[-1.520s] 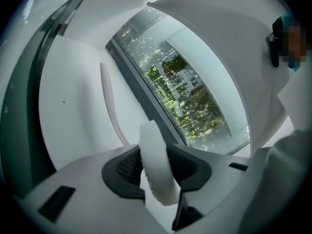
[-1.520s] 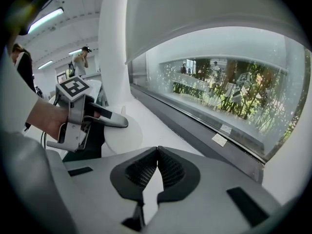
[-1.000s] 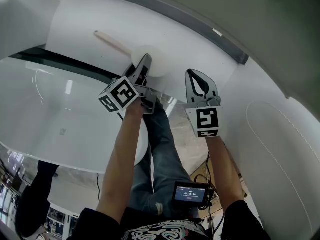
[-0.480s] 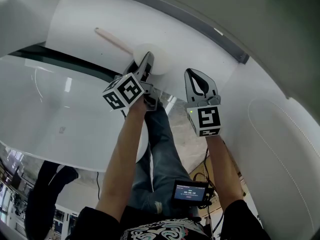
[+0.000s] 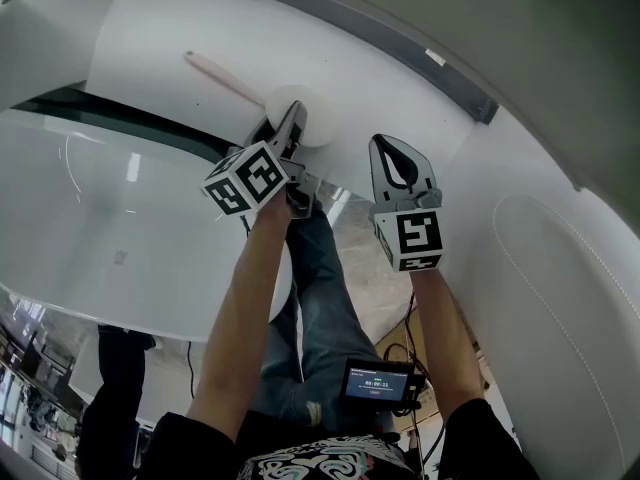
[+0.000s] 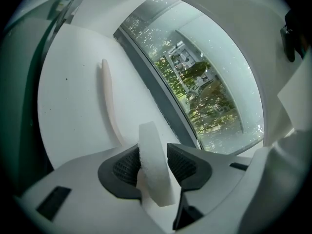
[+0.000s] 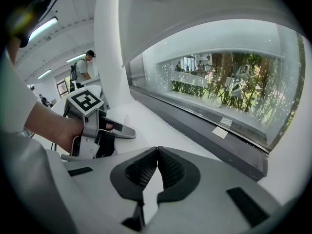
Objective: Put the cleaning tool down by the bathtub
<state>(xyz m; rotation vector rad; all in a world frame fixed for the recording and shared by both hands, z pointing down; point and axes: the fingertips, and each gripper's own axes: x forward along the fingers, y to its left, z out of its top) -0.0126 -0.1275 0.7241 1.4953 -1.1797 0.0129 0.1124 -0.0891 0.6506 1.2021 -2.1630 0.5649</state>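
1. Cleaning tool lies on the largest things we see: a white ledge that runs along the far side of the white bathtub. The tub fills the left of the head view.
2. Beyond the ledge, we see a dark window frame running from far left to right. The gripper views show glass behind it, with trees outside.
3. We find the tool's long pale handle pointing far left across the ledge. Its round white pad sits at the near right end, just beside the tub's rim.
4. Our left gripper reaches down onto that pad. In the left gripper view the pad stands edge-on between the two dark pads, which close on either face of it, so the tool is gripped by its head.
5. Our right gripper hangs just right of the left one, apart from the tool. Its jaws are drawn together until the tips meet, with nothing between them.
6. Near us, by the jeans, we see a small lit screen.
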